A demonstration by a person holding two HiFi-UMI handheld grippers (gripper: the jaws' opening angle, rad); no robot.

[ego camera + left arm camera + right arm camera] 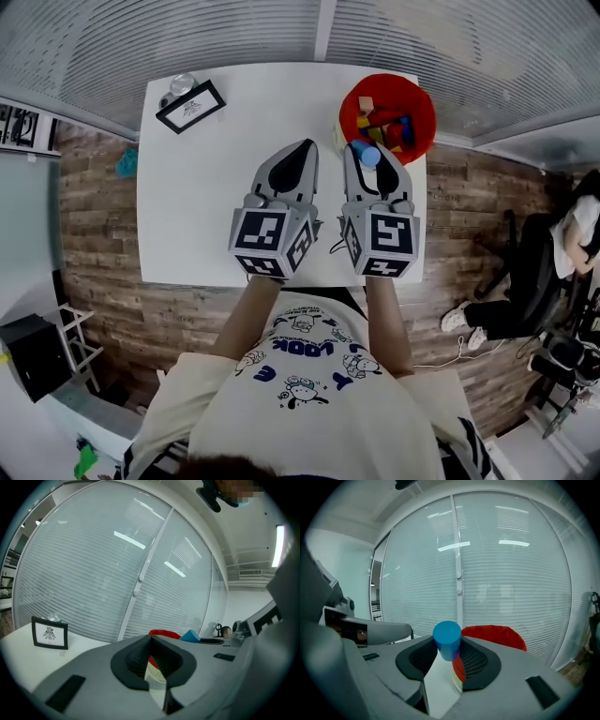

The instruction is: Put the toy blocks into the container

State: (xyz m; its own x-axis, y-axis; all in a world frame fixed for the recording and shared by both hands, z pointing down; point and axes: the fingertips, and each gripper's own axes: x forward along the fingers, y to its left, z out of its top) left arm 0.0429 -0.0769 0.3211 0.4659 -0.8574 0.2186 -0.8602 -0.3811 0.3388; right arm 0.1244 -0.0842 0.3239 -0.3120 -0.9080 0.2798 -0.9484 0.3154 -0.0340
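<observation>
A red round container (419, 101) stands on the far right corner of the white table (197, 206) and holds several coloured blocks (382, 122). My right gripper (367, 150) is shut on a blue cylinder block (369, 156), just at the container's near left rim. In the right gripper view the blue cylinder (447, 639) sits upright between the jaw tips, with the red container (499, 637) behind it. My left gripper (307, 146) hovers beside it to the left, jaw tips together and nothing in them (151, 639). The container's red rim (164, 633) peeks over its jaws.
A black-framed picture (190, 106) and a small glass object (181, 84) stand at the table's far left corner. Window blinds run behind the table. A person sits on a chair (553, 262) off to the right on the wooden floor.
</observation>
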